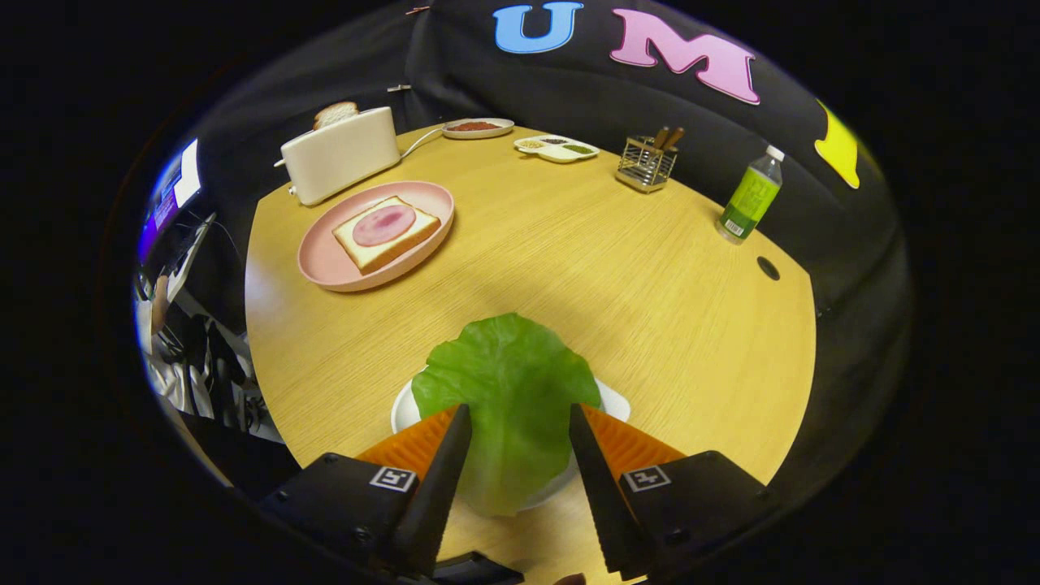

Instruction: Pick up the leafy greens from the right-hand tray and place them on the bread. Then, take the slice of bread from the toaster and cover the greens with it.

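Note:
A green lettuce leaf (508, 382) lies on a white tray (615, 403) at the near edge of the round wooden table. My gripper (518, 416) is open just above it, with one finger on each side of the leaf's near half; neither finger presses on the leaf. Beyond the fingers to the left, a pink plate (321, 264) holds a slice of bread (359, 249) with a round of ham (383, 224) on top. Behind the plate stands a cream toaster (341, 154) with a bread slice (335, 114) sticking out of its slot.
Along the table's far side sit a dish of red food (478, 127), a white divided condiment dish (556, 148), a wire holder (646, 164) and a green bottle (749, 197). A person (175, 345) sits off the table's left edge. Bare tabletop lies between tray and plate.

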A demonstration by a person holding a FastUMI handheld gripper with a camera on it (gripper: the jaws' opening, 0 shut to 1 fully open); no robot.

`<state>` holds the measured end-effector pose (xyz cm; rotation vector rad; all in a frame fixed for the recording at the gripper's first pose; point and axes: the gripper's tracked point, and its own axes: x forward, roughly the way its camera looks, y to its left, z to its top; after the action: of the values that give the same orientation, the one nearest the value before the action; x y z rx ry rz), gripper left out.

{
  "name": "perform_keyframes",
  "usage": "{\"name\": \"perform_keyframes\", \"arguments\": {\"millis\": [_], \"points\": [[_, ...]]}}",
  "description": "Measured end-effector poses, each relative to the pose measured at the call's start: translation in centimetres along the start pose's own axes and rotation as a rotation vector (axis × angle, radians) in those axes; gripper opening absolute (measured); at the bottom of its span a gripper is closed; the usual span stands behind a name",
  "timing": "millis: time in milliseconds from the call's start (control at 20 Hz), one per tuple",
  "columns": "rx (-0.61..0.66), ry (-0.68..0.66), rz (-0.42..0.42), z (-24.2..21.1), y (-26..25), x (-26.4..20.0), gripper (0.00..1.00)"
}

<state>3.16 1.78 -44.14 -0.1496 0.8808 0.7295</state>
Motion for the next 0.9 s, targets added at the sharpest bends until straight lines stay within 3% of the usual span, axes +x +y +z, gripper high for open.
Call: {"name": "perform_keyframes", "arguments": {"millis": [250, 350, 450, 500, 900], "points": [[0.035, 0.066, 0.031, -1.4, 0.5, 1.2, 0.64], [0.035, 0.048, 0.021, -1.2, 0.3, 1.2, 0.52], [0.045, 0.030, 0.011, -1.1, 0.4, 1.0, 0.12], [0.043, 0.028, -0.001, -1.1, 0.4, 0.8, 0.08], [0.069, -0.077, -0.087, 2.2, 0.4, -3.4, 0.08]]}}
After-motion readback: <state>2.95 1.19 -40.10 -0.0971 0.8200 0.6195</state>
